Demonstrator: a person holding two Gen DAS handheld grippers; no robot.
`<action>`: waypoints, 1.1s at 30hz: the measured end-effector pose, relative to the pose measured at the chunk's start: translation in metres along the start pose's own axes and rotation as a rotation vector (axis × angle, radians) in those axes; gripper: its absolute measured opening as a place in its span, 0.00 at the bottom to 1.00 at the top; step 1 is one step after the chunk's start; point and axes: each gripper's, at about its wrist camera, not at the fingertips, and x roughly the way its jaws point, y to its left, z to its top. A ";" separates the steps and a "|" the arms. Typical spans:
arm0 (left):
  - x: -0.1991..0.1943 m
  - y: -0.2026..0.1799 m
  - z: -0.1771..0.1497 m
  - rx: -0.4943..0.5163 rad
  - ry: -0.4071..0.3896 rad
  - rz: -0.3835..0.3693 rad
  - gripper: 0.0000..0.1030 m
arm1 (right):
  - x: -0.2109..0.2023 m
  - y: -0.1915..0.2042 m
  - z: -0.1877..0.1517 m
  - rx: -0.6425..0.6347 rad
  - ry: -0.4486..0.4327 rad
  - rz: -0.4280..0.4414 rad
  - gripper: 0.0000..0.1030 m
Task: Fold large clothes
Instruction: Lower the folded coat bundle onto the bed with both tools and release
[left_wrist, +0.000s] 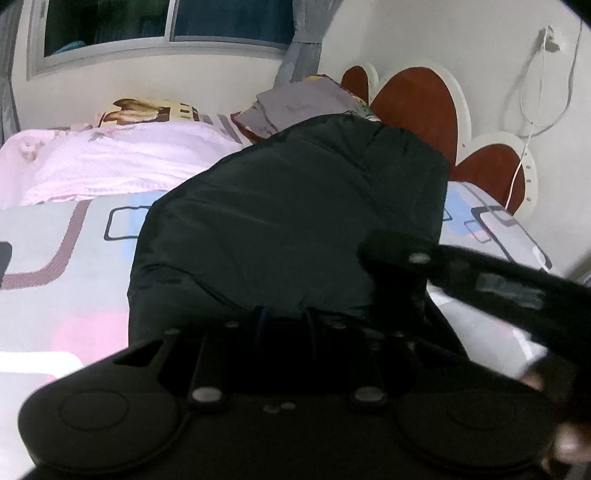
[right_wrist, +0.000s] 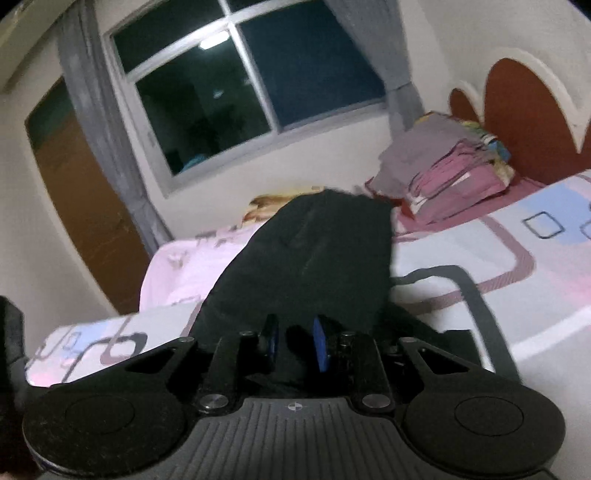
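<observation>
1. Your left wrist view is showing what the right one is not: a white cable (left_wrist: 528, 122) hanging on the wall beside the red headboard (left_wrist: 417, 107), and your right gripper (left_wrist: 391, 254) reaching in from the right, its tip lying against the dark garment (left_wrist: 295, 206).
2. Your right wrist view is showing a brown door (right_wrist: 85, 206) left of the window (right_wrist: 236, 85), and a stack of folded clothes (right_wrist: 450, 177) sitting by the headboard.
3. Your left gripper (left_wrist: 284, 317) is pointing downward at the bed (left_wrist: 66, 258); its jaws are standing close together on the near edge of the garment, though the dark is hiding the pads.
4. Your right gripper (right_wrist: 295, 343) is tilting gently downward, its blue pads (right_wrist: 320, 345) pinching a fold of the garment.
5. The garment is stretching away from both grippers across the patterned bed, toward the pink blanket (left_wrist: 110, 166).
</observation>
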 end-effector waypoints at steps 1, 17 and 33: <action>-0.004 0.001 0.001 0.001 -0.019 0.007 0.22 | 0.007 -0.002 -0.003 0.005 0.023 -0.016 0.21; 0.049 0.001 0.017 0.007 0.028 0.104 0.19 | 0.046 -0.038 -0.031 0.066 0.149 -0.128 0.01; 0.001 0.030 0.033 -0.056 -0.079 0.012 0.19 | 0.011 -0.020 0.001 0.017 0.068 -0.106 0.00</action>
